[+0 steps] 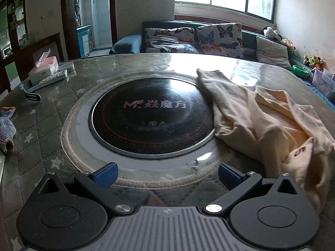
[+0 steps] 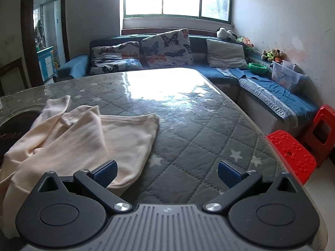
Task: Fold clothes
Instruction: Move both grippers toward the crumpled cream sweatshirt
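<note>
A cream garment [image 1: 272,123] lies crumpled on the table [image 1: 48,125], to the right in the left wrist view and partly over the black round cooktop [image 1: 150,115]. It also shows in the right wrist view [image 2: 83,138] at the left, with one sleeve stretched away. My left gripper [image 1: 167,176] is open and empty over the cooktop's near rim, left of the garment. My right gripper [image 2: 167,174] is open and empty, its left finger [image 2: 105,173] over the garment's near edge.
A tissue box [image 1: 45,68], a remote [image 1: 49,80] and a watch [image 1: 31,95] lie at the table's far left. A knitted cloth [image 1: 7,125] lies at the left edge. A sofa with cushions [image 2: 167,48] stands behind. Red stools [image 2: 293,156] stand to the right.
</note>
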`<state>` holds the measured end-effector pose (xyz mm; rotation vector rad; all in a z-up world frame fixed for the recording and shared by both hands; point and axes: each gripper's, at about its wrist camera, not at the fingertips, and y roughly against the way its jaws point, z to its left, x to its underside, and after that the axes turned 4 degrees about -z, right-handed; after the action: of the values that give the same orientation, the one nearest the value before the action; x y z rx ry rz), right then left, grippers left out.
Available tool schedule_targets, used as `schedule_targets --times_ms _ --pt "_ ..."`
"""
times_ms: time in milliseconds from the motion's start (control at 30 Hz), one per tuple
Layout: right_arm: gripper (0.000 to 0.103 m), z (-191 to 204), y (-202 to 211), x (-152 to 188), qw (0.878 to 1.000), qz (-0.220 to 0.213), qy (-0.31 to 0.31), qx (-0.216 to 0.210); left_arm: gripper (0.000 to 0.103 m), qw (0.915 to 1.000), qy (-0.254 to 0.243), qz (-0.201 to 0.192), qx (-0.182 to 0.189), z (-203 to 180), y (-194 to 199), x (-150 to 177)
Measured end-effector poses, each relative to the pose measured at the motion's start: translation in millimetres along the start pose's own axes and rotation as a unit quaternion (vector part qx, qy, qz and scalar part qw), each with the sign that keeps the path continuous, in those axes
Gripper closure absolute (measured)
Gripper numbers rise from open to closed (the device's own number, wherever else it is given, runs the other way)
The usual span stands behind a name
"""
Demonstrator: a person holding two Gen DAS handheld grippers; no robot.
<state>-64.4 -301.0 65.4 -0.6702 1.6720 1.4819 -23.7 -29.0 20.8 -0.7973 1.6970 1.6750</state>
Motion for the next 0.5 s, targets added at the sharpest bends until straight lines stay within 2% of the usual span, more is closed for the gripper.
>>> schedule_targets --times_ms 500 --pt "0.0 21.0 24.1 19.0 0.999 0.007 0.014 -0.04 0.0 0.9998 -0.014 0.006 0.013 -23.0 21.6 5.2"
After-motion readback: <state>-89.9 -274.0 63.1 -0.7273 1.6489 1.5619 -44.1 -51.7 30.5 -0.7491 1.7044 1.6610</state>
